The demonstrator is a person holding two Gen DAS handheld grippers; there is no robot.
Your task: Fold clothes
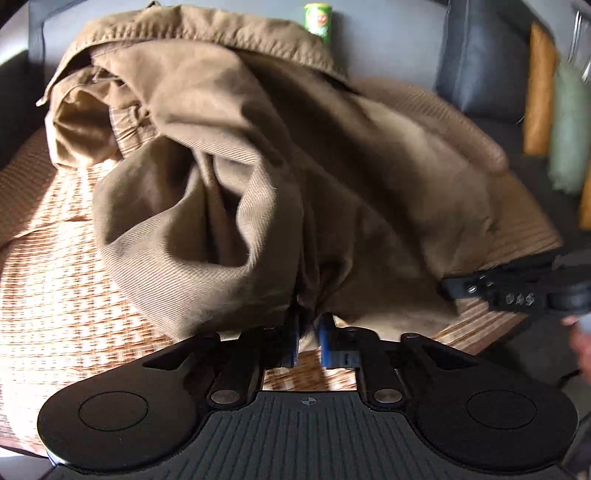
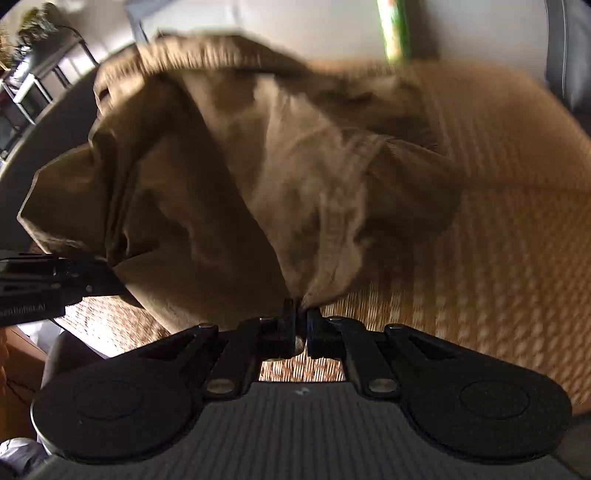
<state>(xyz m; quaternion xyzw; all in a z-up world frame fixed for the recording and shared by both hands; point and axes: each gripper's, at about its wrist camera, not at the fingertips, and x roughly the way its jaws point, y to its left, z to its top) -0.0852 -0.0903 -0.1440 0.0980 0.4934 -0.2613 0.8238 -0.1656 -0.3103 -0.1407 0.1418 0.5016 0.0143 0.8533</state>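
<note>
Left hand-held gripper (image 1: pixel 308 332): clamped on garment (image 1: pixel 258 166) edge.
Right hand-held gripper (image 2: pixel 301 317): clamped likewise.
Garment: bunched toward 12 o'clock on mat (image 1: pixel 55 295), both equally near.

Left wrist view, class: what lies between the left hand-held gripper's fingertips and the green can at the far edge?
The bunched brown garment fills that stretch, from the left hand-held gripper gripping its hem up to the green can.

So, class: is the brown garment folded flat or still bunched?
Bunched: the brown garment hangs in loose heaps from both claws, left and right.
</note>
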